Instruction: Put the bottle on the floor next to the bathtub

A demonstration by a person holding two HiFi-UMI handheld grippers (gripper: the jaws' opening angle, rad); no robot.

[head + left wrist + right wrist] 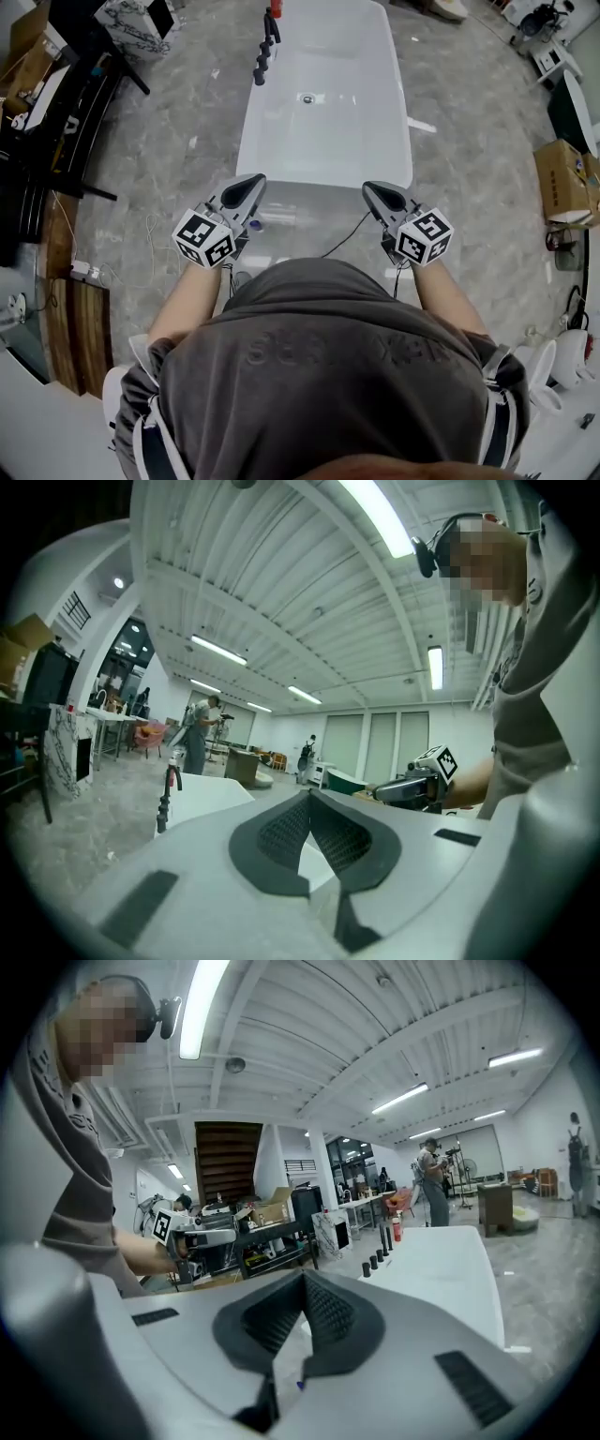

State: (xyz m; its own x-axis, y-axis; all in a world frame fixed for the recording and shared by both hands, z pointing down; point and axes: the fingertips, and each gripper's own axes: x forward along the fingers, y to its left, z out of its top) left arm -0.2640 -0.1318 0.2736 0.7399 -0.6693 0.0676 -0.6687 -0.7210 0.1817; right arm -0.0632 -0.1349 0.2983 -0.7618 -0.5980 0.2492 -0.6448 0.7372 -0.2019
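Currently held: nothing; both grippers are empty.
Left gripper: the grey two-jaw left gripper with a black-and-white marker cube (246, 191) sits lower left of centre in the head view. Its black ribbed pads (281, 832) are pressed together with nothing between them.
Right gripper: the matching grey right gripper with a marker cube (382, 196) sits lower right of centre. Its jaws are likewise closed on each other and bare.
Bottle: a small pale bottle with a dark blue cap (258, 223) sits at the centre of the head view. It appears to rest on the grey marbled floor (169, 141), just beside the near end of the white rectangular bathtub (323, 180). It is too small to tell whether it is upright or lying.
Second candidate: a red bottle (275, 7) stands at top centre, at the tub's far end by the row of black tap fittings (262, 58). Which of the two is the task's own is not certain.
Weight: judged light, either one.
Body: probably thin plastic that yields under a hard squeeze.
Surface: smooth and likely slippery; topples easily.
Hold: across mid-body, below the cap.
Status: judged placed, if the pale one counts.
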